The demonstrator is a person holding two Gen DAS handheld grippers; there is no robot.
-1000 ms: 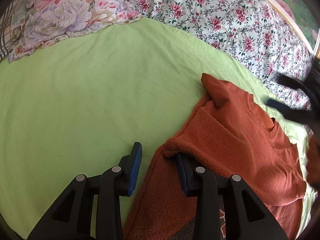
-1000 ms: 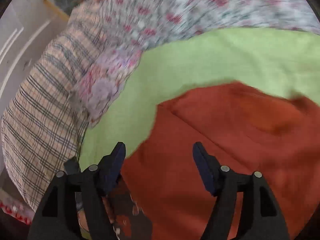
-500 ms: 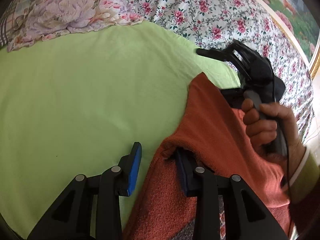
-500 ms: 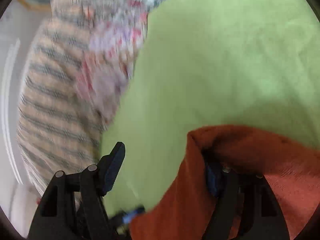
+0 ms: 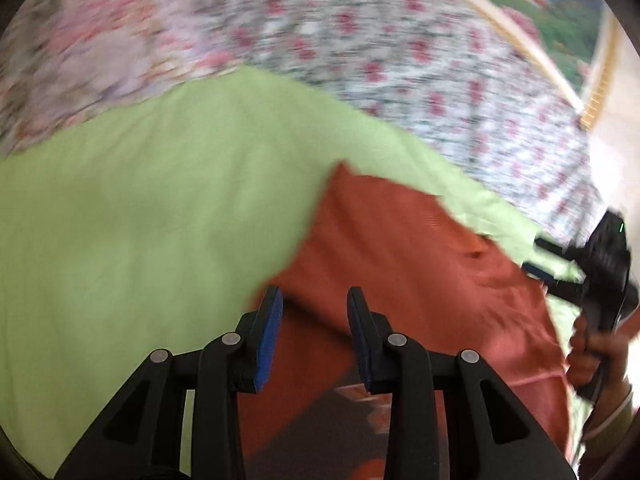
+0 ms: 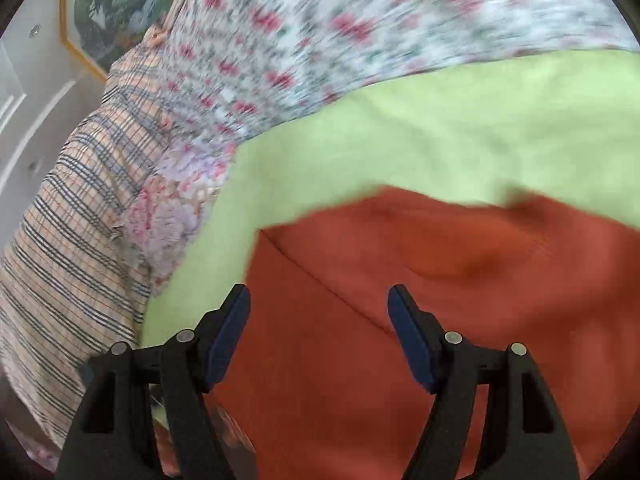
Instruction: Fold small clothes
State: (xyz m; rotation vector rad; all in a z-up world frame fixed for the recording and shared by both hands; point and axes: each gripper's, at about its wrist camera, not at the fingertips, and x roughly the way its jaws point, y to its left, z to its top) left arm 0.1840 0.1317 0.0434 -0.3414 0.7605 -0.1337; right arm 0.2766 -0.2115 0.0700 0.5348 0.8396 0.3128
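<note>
While the left tongs (image 5: 314,320) hang just over the near edge of the orange sweater (image 5: 420,280), their blue pads (image 5: 268,336) stand partly apart with nothing pinched between them; the knit lies under the gap rather than in it. The right tongs (image 6: 318,328) are spread wide above the same sweater, their dark blue pads (image 6: 412,340) clear of the cloth and gripping nothing. In the left wrist view the right tongs also show at the sweater's far right side (image 5: 560,264), carried by a hand (image 5: 592,356) with a pale cuff at the wrist. The sweater lies spread on a light green sheet (image 5: 140,220) that covers the bed, with one pointed corner reaching toward the middle of the sheet and a straight fold line or seam running across it in the right wrist view. A darker patterned cloth (image 5: 340,432) shows beneath the sweater at the near edge. Beyond the green sheet lies a white bedspread with red flowers (image 5: 400,52), and toward the far left corner a pillow with large pale blooms (image 6: 168,216) sits beside a plaid cloth (image 6: 72,208). A gold-framed picture (image 6: 112,8) hangs on the wall behind; both views are blurred.
</note>
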